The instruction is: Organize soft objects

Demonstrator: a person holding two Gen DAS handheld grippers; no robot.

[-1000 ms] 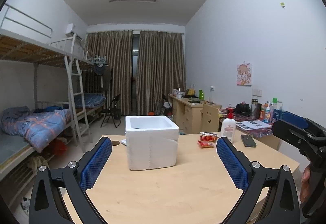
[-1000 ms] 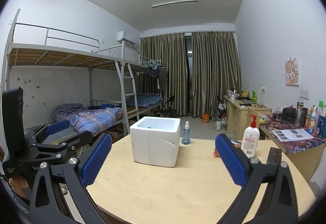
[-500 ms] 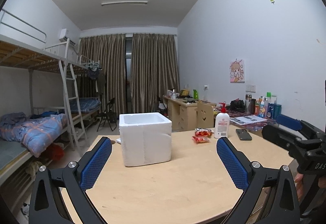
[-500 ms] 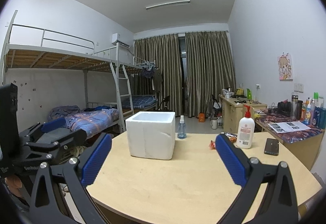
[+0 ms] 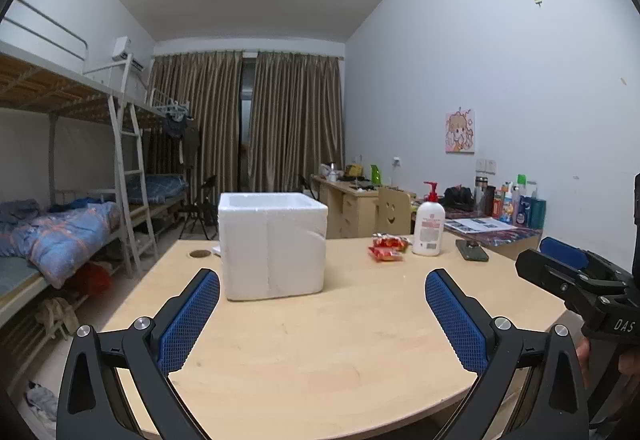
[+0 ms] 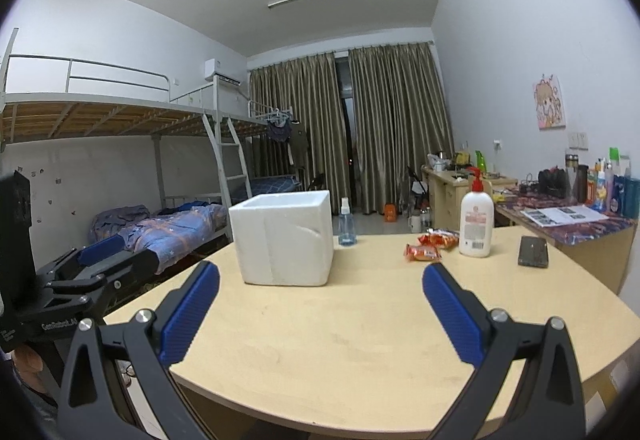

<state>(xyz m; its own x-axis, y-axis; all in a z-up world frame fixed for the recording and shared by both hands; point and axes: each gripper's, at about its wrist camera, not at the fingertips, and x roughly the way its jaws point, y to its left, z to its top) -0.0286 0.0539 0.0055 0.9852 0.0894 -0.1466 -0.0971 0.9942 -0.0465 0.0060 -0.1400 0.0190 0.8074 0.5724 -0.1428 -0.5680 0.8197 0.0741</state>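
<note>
A white foam box [image 5: 272, 244] [image 6: 286, 238] stands open-topped on the light wooden table [image 5: 340, 328] [image 6: 360, 340]. Two red snack packets [image 5: 387, 248] [image 6: 430, 246] lie to its right, beside a white pump bottle [image 5: 429, 228] [image 6: 476, 224]. My left gripper [image 5: 322, 316] hovers over the near table edge, open and holding nothing, with the box just ahead. My right gripper [image 6: 320, 314] is also open and holds nothing, over the near edge. Each gripper shows at the side of the other's view.
A black phone [image 5: 472, 251] [image 6: 532, 251] lies at the table's right. A small clear spray bottle [image 6: 346, 224] stands behind the box. A cluttered desk [image 6: 576, 220] runs along the right wall, a bunk bed [image 5: 60, 224] along the left. A round hole [image 5: 200, 253] marks the table's far left.
Both grippers have dropped and levelled, so the box's inside no longer shows. The views shifted so the packets, bottle and phone appear nearer the centre. Both stay open.
</note>
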